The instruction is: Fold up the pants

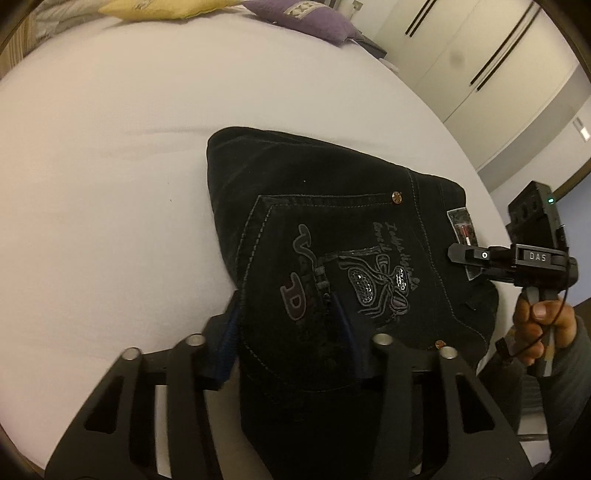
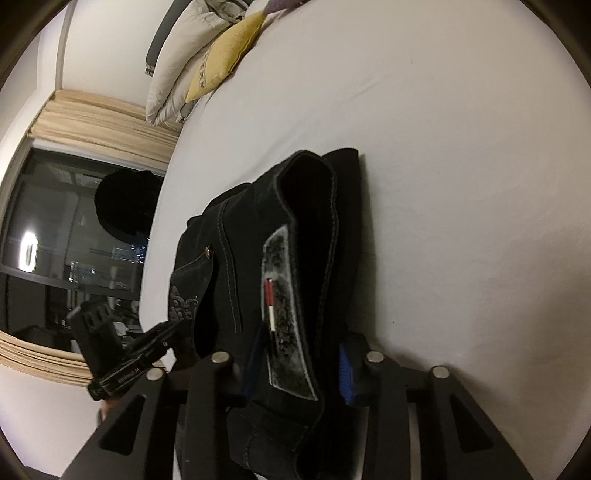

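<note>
The pants [image 1: 332, 236] are black jeans, folded into a compact stack on the white bed, back pocket with embroidery facing up. My left gripper [image 1: 290, 321] straddles the near edge of the stack, blue pads on either side of the fabric, jaws spread wide. My right gripper [image 2: 301, 354] straddles the waistband end [image 2: 291, 258] with its patch label, also spread wide. The right gripper shows in the left wrist view [image 1: 517, 258] at the waistband corner. The left gripper shows in the right wrist view [image 2: 122, 354] at the lower left.
The white bed sheet [image 1: 110, 184] stretches all round. Yellow [image 2: 225, 51] and purple [image 1: 306, 22] pillows lie at the head of the bed. A wardrobe [image 1: 480, 66] stands beyond the bed's right edge. A dark window [image 2: 74, 240] with curtains is on the other side.
</note>
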A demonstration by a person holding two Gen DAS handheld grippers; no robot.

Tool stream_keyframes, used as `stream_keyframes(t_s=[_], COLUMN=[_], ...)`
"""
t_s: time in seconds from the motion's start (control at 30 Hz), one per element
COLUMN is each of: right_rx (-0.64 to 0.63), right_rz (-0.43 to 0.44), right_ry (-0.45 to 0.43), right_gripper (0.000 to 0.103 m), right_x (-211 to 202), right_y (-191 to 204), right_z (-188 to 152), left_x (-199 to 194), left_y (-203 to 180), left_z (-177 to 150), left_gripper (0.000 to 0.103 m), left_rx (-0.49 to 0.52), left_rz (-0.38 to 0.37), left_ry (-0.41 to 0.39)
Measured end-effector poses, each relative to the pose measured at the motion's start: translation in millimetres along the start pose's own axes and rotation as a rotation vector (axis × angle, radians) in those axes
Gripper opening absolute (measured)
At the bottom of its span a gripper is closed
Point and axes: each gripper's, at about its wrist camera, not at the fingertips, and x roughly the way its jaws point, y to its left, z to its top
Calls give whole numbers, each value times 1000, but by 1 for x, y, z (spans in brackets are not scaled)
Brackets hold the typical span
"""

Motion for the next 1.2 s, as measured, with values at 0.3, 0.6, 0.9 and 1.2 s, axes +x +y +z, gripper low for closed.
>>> stream_keyframes(t_s=[0.3,0.6,0.9,1.2], right_rx=[-129,-265,-324,-281], right_rz=[-105,-159,-150,-177], right_ry=[-66,-133,-213,-201], right_gripper=[20,18,18,18], right_x=[-17,-37,-65,-45], right_y=[28,70,96,82], right_z=[-9,-12,22,71], left_x=[-27,-64,-100,-30], left_y=[-11,-4,-11,-41], left_z=[6,13,60,105], left_gripper=[21,17,17,17], left_rx=[69,84,110,98], left_rz=[105,105,112,143], left_ry=[-14,-48,-142,-106])
